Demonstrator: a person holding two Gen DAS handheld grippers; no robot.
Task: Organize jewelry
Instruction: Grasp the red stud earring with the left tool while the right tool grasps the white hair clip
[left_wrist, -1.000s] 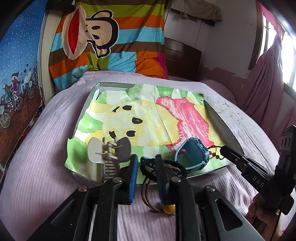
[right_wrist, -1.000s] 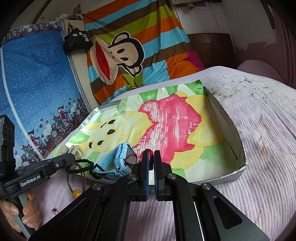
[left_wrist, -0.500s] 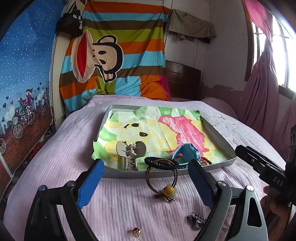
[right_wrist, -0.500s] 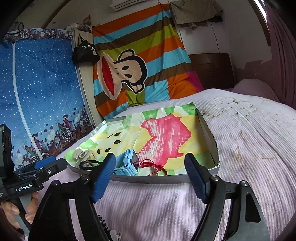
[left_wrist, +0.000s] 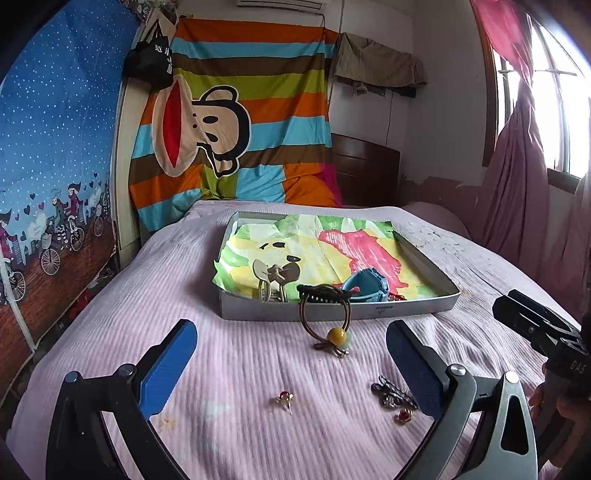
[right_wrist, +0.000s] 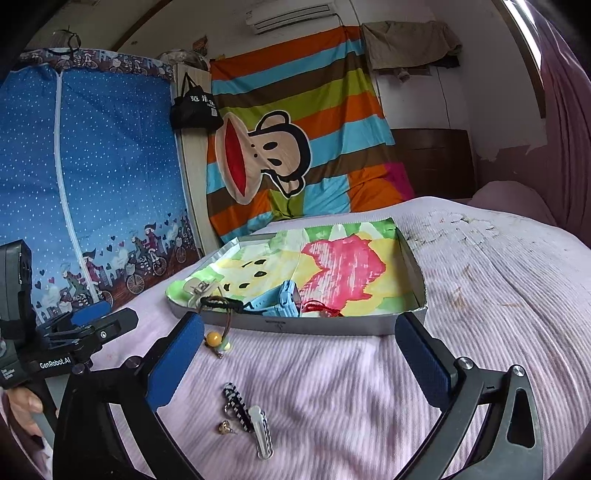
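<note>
Daylight enters through the window (left_wrist: 561, 110), overexposed to glare at the frame's right. Interior evenly lit, shadows soft. Strong fisheye curvature and dark vignetting at corners. Bedspread (right_wrist: 332, 387) slightly motion-blurred.

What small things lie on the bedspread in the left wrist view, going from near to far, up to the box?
Red-stone earring → red-and-gold earring → dark hair clips → hair tie with yellow bead → tray.

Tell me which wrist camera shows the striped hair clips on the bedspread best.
The right wrist view: the striped hair clips lie unobstructed between the open right gripper fingers. In the left wrist view they sit partly behind the left gripper finger, tangled and hard to read.
</note>
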